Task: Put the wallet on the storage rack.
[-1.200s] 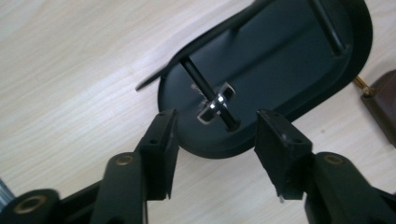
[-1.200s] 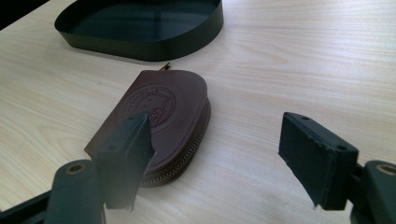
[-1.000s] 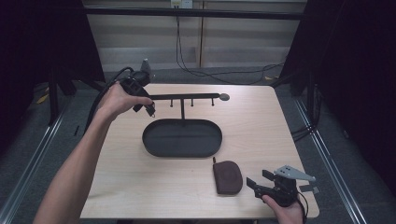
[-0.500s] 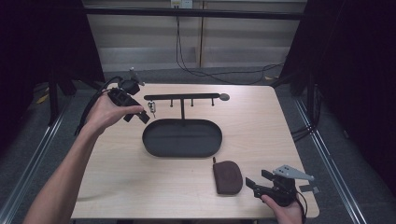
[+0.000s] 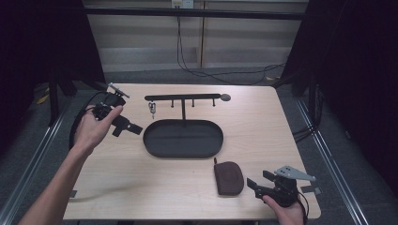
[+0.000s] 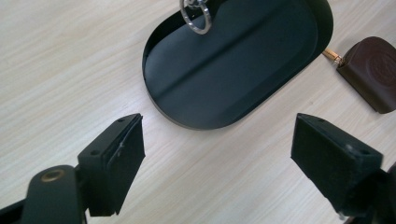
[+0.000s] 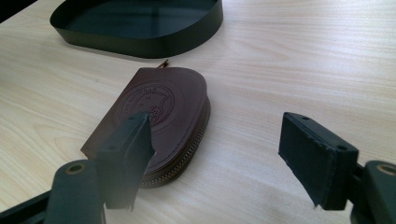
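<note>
High view first: I see the light wooden table (image 5: 141, 187) with a black oval tray (image 5: 183, 138) near its middle. Behind the tray stands a black rack (image 5: 183, 98), a horizontal bar on a single post, with short pegs hanging from it. A small metal key ring (image 5: 151, 108) hangs from the peg near the bar's left end. A brown leather pouch (image 5: 228, 177) lies flat on the table in front of the tray's right end, close to it but apart.

My left gripper (image 5: 126, 125) is held above the table to the left of the tray, pointing toward it, with the left hand (image 5: 91, 129) wrapped around its body. In the left gripper view its jaws stand wide apart with nothing between them. Beyond them lie the tray's near end, the key ring at the top edge, and the pouch at the far right with a small brass zip pull at its corner.

My right gripper (image 5: 257, 183) sits low at the table's front right, just right of the pouch, held by the right hand (image 5: 284, 211). In the right gripper view its jaws are spread wide and hold nothing. One jaw overlaps the pouch's near edge in that view, but I cannot tell whether it touches. The pouch shows a round embossed stamp and a zip along its curved edge.
</note>
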`<action>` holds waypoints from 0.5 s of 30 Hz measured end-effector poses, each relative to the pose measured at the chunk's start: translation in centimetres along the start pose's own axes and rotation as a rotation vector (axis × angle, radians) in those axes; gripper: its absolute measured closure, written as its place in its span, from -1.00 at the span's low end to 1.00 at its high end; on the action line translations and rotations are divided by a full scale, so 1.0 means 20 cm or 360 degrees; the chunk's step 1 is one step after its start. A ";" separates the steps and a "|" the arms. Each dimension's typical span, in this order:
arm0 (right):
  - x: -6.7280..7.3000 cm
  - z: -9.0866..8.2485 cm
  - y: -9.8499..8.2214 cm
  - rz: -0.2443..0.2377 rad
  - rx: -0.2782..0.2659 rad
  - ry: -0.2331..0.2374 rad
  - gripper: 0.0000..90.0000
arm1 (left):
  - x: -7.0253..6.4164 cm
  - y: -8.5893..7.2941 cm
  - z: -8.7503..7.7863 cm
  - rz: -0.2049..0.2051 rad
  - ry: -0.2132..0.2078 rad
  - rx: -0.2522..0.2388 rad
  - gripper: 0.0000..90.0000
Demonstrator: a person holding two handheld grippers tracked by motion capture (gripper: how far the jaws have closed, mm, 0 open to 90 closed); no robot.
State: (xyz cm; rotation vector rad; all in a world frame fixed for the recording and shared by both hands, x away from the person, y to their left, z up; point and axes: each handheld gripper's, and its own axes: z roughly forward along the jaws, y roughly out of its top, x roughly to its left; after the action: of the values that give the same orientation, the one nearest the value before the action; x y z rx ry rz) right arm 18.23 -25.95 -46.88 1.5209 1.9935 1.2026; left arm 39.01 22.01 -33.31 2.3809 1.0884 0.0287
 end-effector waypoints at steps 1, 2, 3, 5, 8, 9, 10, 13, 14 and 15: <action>0.00 0.00 0.00 0.0001 0.0000 0.0001 -0.43 | 0.00 -0.01 0.00 0.0009 0.0006 -0.0001 -0.60; 0.00 0.00 0.00 0.0002 0.0001 0.0003 -0.43 | 0.00 -0.03 0.00 0.0004 0.0008 -0.0023 -0.60; 0.00 0.00 0.00 0.0002 0.0001 0.0005 -0.42 | 0.00 -0.05 0.00 0.0004 0.0008 -0.0044 -0.60; 0.00 0.00 0.00 0.0007 0.0002 0.0003 -0.42 | 0.00 -0.09 0.00 0.0010 0.0018 -0.0104 -0.60; -0.01 0.00 0.00 0.0020 0.0012 0.0007 -0.42 | 0.00 -0.16 0.00 0.0004 0.0035 -0.0164 -0.59; 0.00 0.01 0.00 0.0021 0.0016 0.0005 -0.42 | 0.00 -0.17 0.00 0.0003 0.0047 -0.0191 -0.59; 0.00 0.01 0.00 0.0017 0.0015 0.0006 -0.42 | 0.00 -0.20 0.00 0.0004 0.0067 -0.0221 -0.59; 0.00 0.01 0.00 0.0017 0.0014 0.0002 -0.42 | -0.01 -0.25 0.01 0.0020 0.0091 -0.0281 -0.59; 0.00 0.01 0.01 0.0021 0.0015 0.0000 -0.42 | -0.02 -0.28 0.02 0.0067 0.0103 -0.0283 -0.59; 0.00 0.01 0.01 0.0023 0.0016 -0.0004 -0.42 | -0.03 -0.29 0.03 0.0074 0.0114 -0.0284 -0.59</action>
State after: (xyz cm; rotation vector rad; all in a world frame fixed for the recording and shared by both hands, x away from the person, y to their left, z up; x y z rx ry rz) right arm 18.43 -25.92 -46.89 1.5436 1.9929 1.1979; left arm 34.71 24.53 -36.34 2.2592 1.0181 0.2196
